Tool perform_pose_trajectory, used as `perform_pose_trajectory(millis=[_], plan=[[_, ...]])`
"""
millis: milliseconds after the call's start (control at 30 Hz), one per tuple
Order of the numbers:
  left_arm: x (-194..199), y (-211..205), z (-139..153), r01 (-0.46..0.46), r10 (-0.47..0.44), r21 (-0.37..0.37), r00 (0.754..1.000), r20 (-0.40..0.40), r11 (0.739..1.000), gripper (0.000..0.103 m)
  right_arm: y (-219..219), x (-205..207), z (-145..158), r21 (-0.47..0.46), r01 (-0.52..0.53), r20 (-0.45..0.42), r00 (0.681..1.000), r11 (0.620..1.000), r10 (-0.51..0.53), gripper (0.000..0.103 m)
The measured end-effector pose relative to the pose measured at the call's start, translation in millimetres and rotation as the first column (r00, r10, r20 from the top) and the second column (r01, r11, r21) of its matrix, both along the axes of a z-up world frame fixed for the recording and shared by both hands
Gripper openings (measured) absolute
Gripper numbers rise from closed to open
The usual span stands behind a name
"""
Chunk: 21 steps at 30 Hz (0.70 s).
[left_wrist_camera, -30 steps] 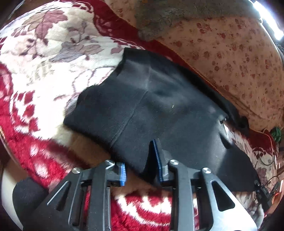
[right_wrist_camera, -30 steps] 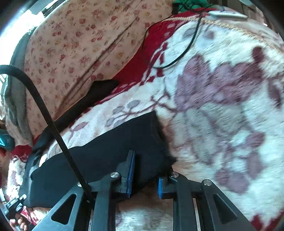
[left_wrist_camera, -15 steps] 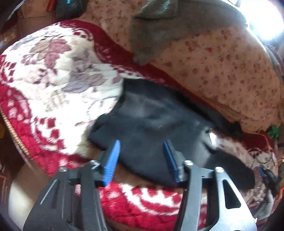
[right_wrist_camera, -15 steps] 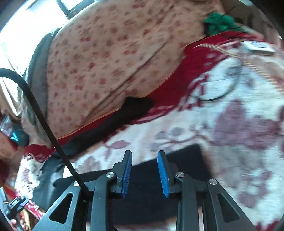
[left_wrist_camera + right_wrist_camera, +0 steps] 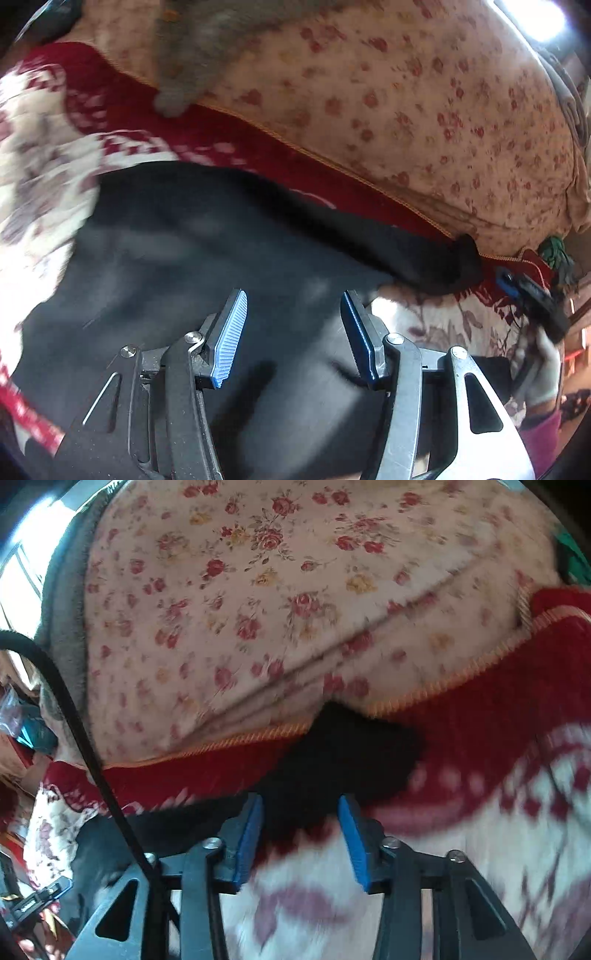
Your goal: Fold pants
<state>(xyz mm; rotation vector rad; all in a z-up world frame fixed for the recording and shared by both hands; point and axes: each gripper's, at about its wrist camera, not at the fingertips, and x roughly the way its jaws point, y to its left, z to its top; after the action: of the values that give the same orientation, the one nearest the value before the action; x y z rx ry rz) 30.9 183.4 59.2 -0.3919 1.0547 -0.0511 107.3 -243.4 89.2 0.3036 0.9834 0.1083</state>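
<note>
Black pants (image 5: pixel 221 277) lie spread on a red and white floral blanket (image 5: pixel 37 184). One leg runs right to a dark end (image 5: pixel 458 262) at the blanket's red border. My left gripper (image 5: pixel 293 299) hovers over the middle of the pants, open, with nothing between its blue pads (image 5: pixel 231 332). In the right wrist view my right gripper (image 5: pixel 300 801) hangs just in front of that leg end (image 5: pixel 343 749). Its jaws are opening and the pads press on nothing. The picture is blurred by motion.
A cream quilt with small red flowers (image 5: pixel 258 590) bulges along the far side, with a grey cloth (image 5: pixel 199 48) over it. A black cable (image 5: pixel 74 716) crosses the right wrist view. A gloved hand (image 5: pixel 537 373) shows at the right of the left wrist view. Green fabric (image 5: pixel 554 251) lies beyond.
Both grippers let go of the near edge of the pants and opened. The left one moved over the pants' middle. The right one swung to the far leg end by the quilt.
</note>
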Motion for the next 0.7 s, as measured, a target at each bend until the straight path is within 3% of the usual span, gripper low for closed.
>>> perform_pose_trajectory(millis=[233,400,600,700], plan=[[55.5,-18.7,-27.3,0.031,-0.036,-0.065,0.996,-0.079,0.997,0.053,-9.0,64.5,-26.3,-0.134,-0.057,-0.029,0.998,0.989,0.054,0.046],[78.7,-23.1,-31.8,0.010,-0.017,-0.080,0.997,-0.080,0.997,0.053,-5.9,87.5,-40.5,-0.223,-0.120,-0.053,0.992,0.968,0.111,0.046],[99.2,-24.0,-43.2,-0.023,0.015,-0.078,0.995,-0.100,0.997,0.053,-11.4,102.8,-56.3,-0.216,-0.167,-0.068,0.986,0.962,0.155,0.045],[106.5,-24.2,-44.1,-0.044,0.035,-0.089,0.994,-0.101,0.995,0.053,-13.5,106.3,-59.4,-0.226,-0.179,-0.041,0.984,0.957,0.174,0.026]])
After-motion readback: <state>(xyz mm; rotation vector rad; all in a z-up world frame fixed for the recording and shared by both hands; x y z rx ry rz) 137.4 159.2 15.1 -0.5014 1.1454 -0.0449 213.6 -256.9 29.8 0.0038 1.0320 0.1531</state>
